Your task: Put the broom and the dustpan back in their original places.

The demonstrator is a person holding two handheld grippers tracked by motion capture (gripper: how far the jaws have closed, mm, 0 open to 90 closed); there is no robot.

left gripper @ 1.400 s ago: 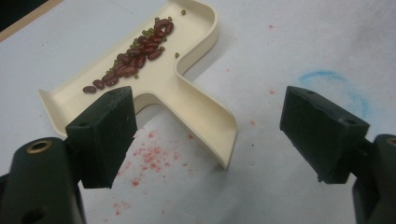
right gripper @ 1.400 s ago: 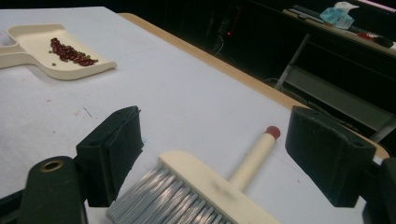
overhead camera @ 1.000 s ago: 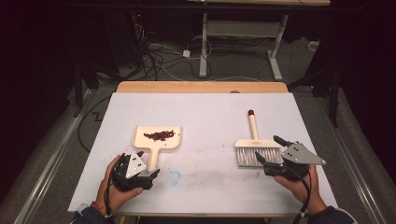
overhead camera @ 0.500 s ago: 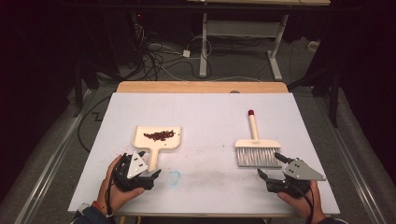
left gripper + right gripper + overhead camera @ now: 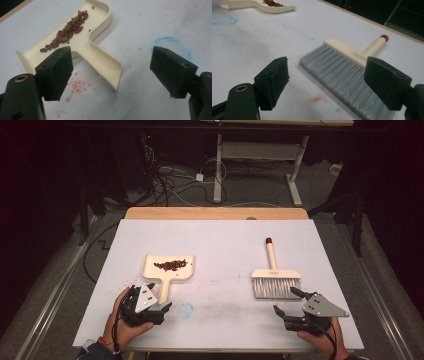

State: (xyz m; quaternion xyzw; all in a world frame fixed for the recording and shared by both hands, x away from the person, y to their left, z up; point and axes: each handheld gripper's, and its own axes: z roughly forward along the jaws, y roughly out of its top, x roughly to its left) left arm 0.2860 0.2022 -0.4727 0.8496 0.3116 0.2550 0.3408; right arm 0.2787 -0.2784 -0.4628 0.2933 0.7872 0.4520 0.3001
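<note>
My left gripper (image 5: 161, 308) sits jaws wide just short of the dustpan (image 5: 169, 270), whose handle runs back toward me. My right gripper (image 5: 287, 306), jaws wide too, faces the brush (image 5: 275, 281). The left gripper view shows beans (image 5: 67, 32), probably with small green ones; from high they blur.

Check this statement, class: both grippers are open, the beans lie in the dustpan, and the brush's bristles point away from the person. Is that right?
Not quite. The brush lies with its grey bristles toward the person and its red-tipped handle pointing away, as the high view shows. The rest holds: left gripper and right gripper are open, and the beans lie in the dustpan.
</note>
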